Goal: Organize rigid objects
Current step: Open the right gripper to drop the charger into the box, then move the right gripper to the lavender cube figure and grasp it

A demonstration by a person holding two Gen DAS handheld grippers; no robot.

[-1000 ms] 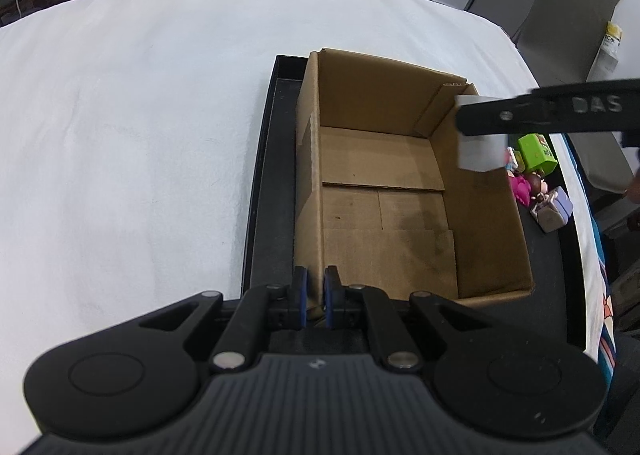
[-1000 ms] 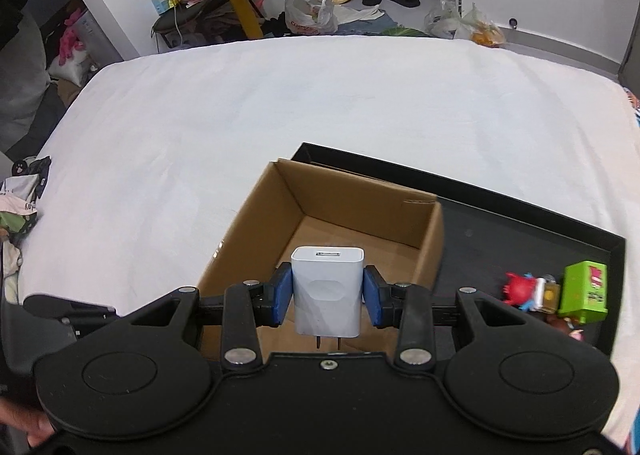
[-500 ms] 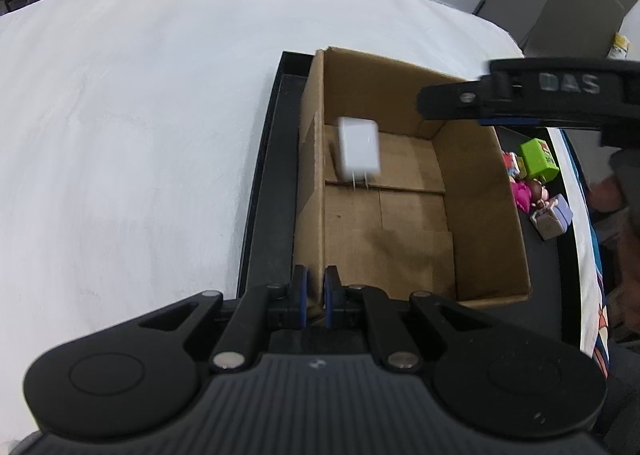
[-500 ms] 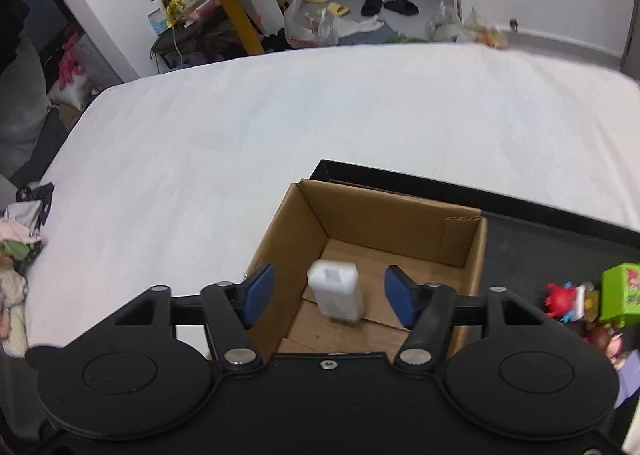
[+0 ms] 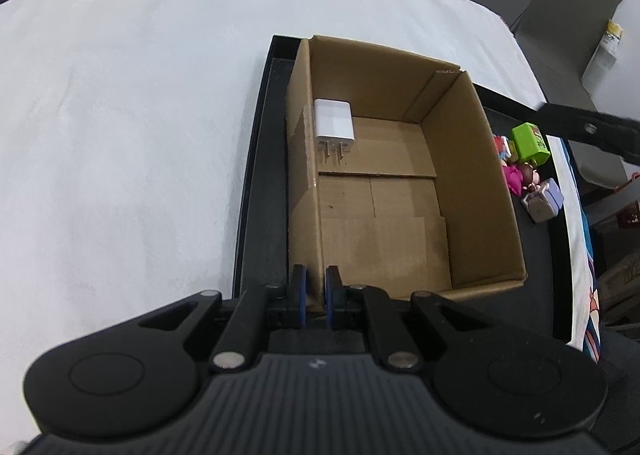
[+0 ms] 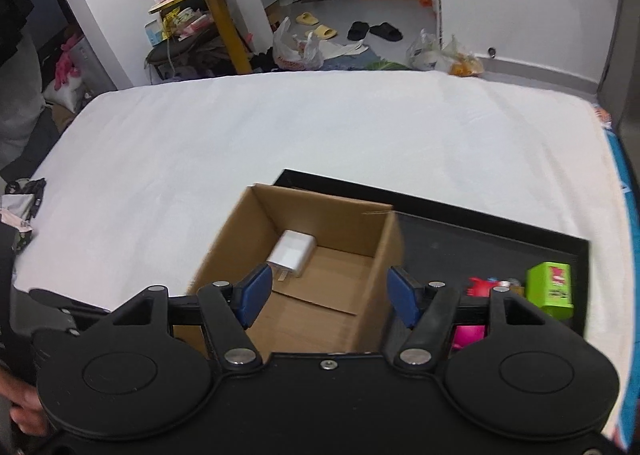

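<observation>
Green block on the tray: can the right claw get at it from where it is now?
Probably yes. The right claw is open and empty, and the green block stands upright on the black tray, nothing above it. Small toys crowd one side, so come from above.

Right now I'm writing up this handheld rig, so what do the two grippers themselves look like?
Both are matte black plastic. The left gripper has a ribbed grey-black top, round side discs, silver pivot bolts and blue finger pads. The right gripper looks the same, with larger-looking blue pads and a centre screw. No cables or sleeves show.
</observation>
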